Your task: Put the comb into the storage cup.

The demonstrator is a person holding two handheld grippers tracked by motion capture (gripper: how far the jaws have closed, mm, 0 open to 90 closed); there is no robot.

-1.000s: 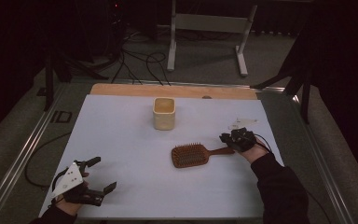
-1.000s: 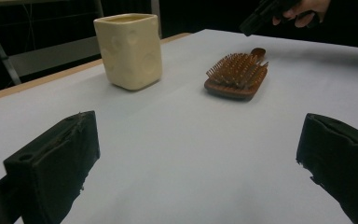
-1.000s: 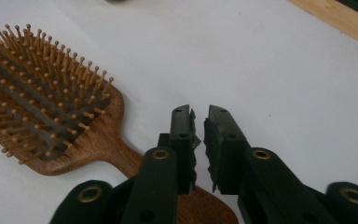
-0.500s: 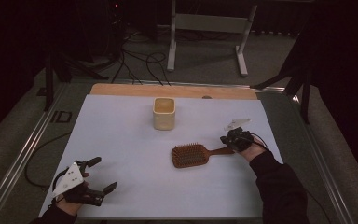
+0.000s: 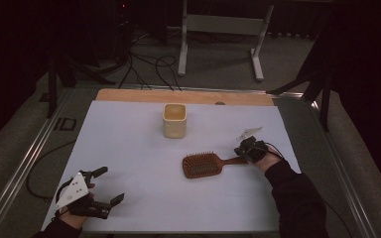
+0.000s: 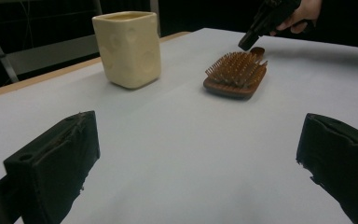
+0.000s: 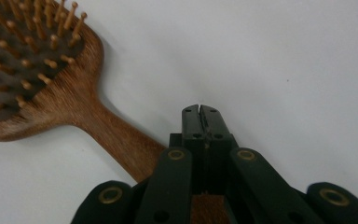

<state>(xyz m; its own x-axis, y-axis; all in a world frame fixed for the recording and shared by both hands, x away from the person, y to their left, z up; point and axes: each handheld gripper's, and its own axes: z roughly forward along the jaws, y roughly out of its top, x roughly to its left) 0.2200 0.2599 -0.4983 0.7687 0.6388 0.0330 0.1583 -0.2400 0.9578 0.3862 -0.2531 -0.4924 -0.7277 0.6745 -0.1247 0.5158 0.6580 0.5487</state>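
Observation:
A brown wooden hairbrush [image 5: 202,165] lies bristles up on the white table [image 5: 129,144], right of centre, with its handle pointing right. My right gripper [image 5: 241,149] is at the handle's end, tilted down onto it. In the right gripper view its jaws [image 7: 200,110] are shut against each other with nothing between the tips, and the handle [image 7: 116,135] runs under the gripper's linkage. A cream ceramic cup [image 5: 174,120] stands upright behind the brush. My left gripper [image 5: 108,185] rests open near the front left corner, with bare table between its fingers [image 6: 56,158].
A wooden strip [image 5: 178,96] runs along the table's far edge. Metal rails border the table on the left [image 5: 25,168] and right. Beyond it are a dark floor with cables [image 5: 149,64] and a white stand's legs [image 5: 218,29].

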